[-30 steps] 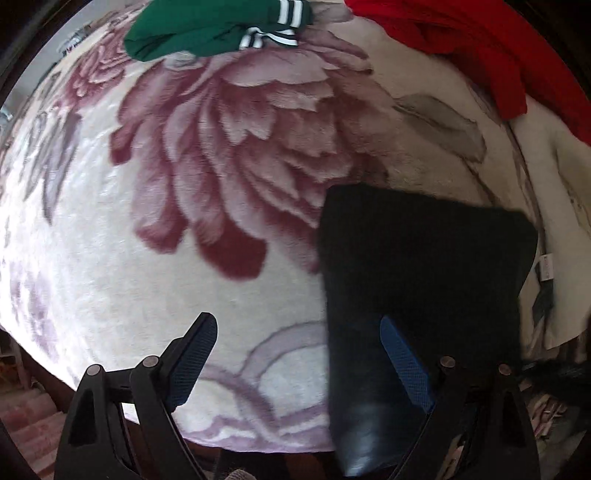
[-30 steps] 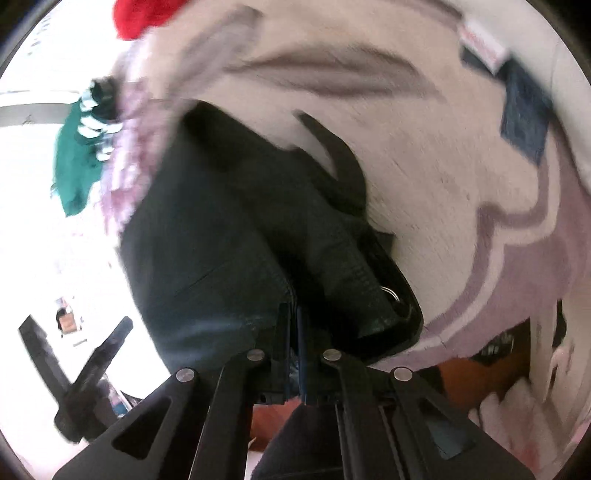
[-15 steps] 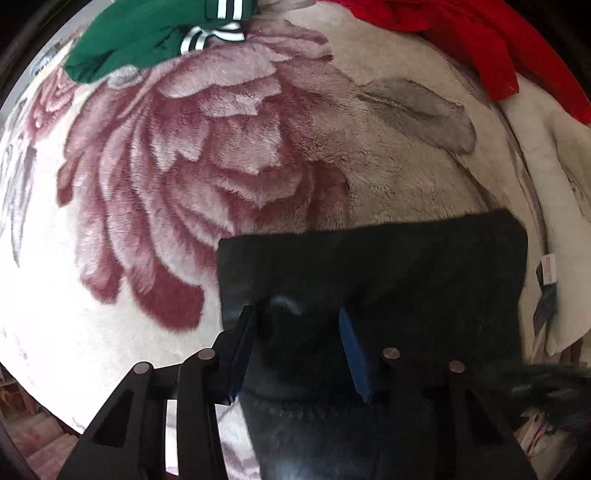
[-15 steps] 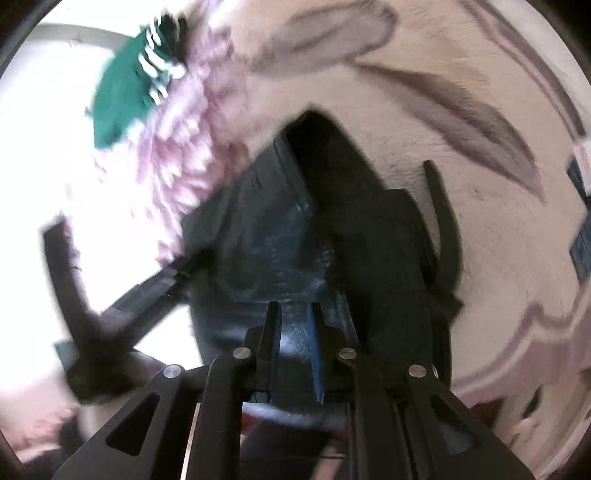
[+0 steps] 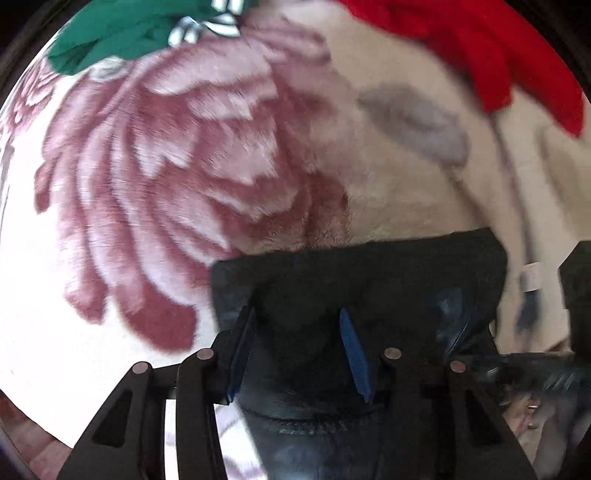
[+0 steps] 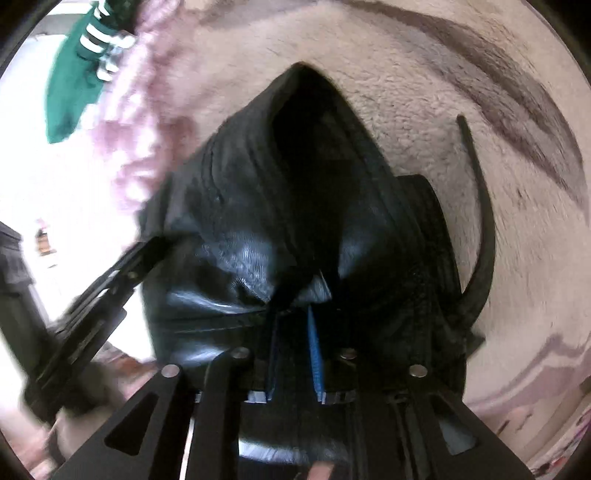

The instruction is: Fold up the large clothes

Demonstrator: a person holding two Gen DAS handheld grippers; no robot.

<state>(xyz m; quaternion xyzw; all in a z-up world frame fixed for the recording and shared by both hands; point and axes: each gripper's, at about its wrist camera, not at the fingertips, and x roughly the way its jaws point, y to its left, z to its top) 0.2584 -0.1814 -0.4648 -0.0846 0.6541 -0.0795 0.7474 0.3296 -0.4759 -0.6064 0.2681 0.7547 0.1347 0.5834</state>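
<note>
The black leather garment point(image 5: 362, 280) lay on the floral blanket point(image 5: 184, 177), filling the lower middle and lower right of the left wrist view, its far edge a nearly straight line running left to right across the frame. The left tongs point(image 5: 295, 354) sat at the bottom centre, fingers part-way spread with the dark material between them; whether they had bitten yet could not be told. In the right wrist view the garment point(image 6: 229, 229) rose from the bottom centre to a peak in the upper middle, so its long axis ran away from the right tongs point(image 6: 293, 350), whose blue pads stood narrowly apart on a bunched fold, apparently pinching it. A loose black strap point(image 6: 484, 229) curved at the right of that frame. The left tool point(image 6: 92, 295) showed at the lower left there, beside the garment's near edge. Both tongs met the same near end, so the fold probably turned on carrying it toward the far edge. A green garment point(image 5: 122, 33) and a red one point(image 5: 491, 44) lay at the top, well apart.
</note>
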